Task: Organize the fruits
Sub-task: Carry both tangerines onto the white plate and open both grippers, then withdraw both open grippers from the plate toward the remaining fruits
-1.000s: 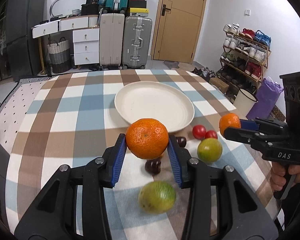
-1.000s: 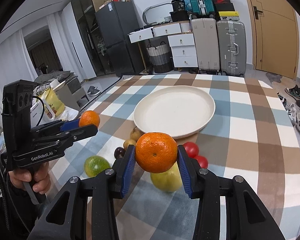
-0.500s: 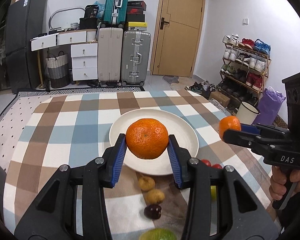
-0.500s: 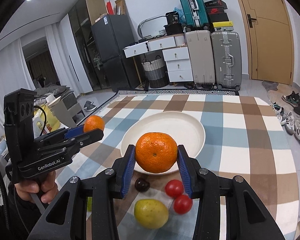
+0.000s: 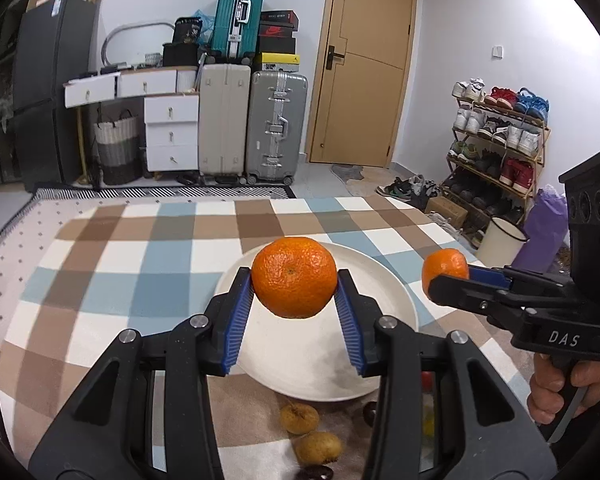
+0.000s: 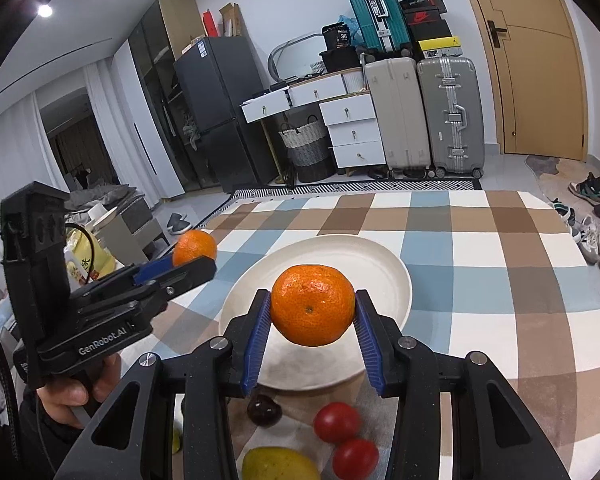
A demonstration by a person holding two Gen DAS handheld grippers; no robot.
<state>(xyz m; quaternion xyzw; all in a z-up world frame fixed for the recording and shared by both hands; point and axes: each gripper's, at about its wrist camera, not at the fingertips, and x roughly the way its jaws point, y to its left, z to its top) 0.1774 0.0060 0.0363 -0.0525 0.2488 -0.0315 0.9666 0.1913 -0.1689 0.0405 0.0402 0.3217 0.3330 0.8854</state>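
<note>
My left gripper (image 5: 295, 292) is shut on an orange mandarin (image 5: 294, 276) and holds it above the near half of the empty cream plate (image 5: 392, 284). My right gripper (image 6: 310, 314) is shut on a second mandarin (image 6: 313, 304) above the same plate (image 6: 384, 256). Each gripper shows in the other's view, holding its mandarin (image 5: 444, 267) (image 6: 194, 246) beside the plate. Loose fruit lies on the checked cloth in front of the plate: two small brown fruits (image 5: 300, 418), a dark one (image 6: 264, 410), two red tomatoes (image 6: 336, 422) and a yellow-green fruit (image 6: 278, 464).
The table wears a blue, brown and white checked cloth (image 5: 140, 248). Suitcases (image 5: 276, 124) and white drawers (image 5: 168, 132) stand behind it, a shoe rack (image 5: 496, 132) to the right and a door (image 5: 364, 64) at the back.
Both grippers have risen and moved forward with their mandarins, from over the loose fruit to over the plate. The loose fruit now lies below and behind the fingers.
</note>
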